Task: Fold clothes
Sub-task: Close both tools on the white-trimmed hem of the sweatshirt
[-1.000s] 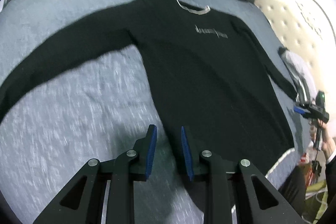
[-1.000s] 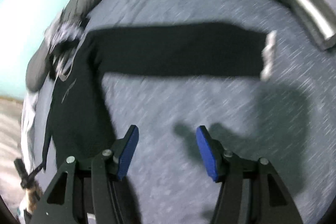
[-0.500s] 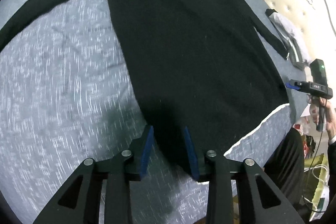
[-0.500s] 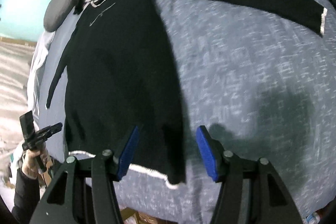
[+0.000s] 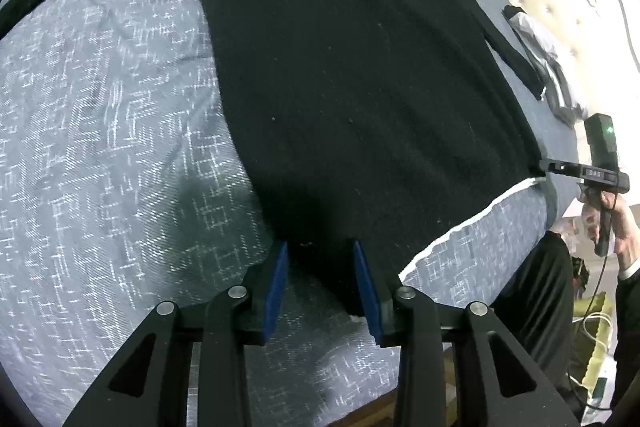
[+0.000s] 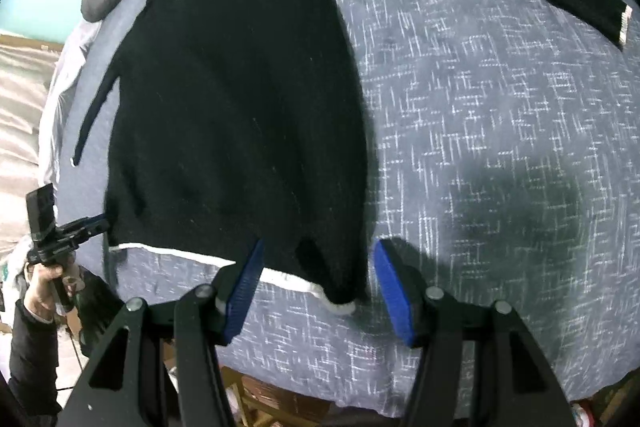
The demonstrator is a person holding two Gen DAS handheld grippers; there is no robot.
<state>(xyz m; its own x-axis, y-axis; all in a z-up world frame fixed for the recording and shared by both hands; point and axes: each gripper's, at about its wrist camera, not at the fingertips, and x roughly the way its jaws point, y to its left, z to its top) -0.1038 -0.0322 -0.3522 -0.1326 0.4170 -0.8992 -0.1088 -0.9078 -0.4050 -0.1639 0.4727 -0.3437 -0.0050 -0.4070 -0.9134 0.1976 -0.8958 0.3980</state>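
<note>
The far end of the bed (image 5: 112, 131) is cut off in both wrist views, so the black sweater (image 5: 360, 87) loses its collar at the top edge of the left view, and the small pale lettering across its chest cannot be read. It lies flat, front up, on the blue-grey patterned cover, sleeves spread out to the sides, a thin white line along the hem and a white cuff on one sleeve. The left gripper (image 5: 320, 279) stands open with one lower hem corner between its blue pads. The right gripper (image 6: 318, 283) is spread wider, jaws either side of the other hem corner, not closed on it. Whether either pad touches the cloth is unclear
</note>
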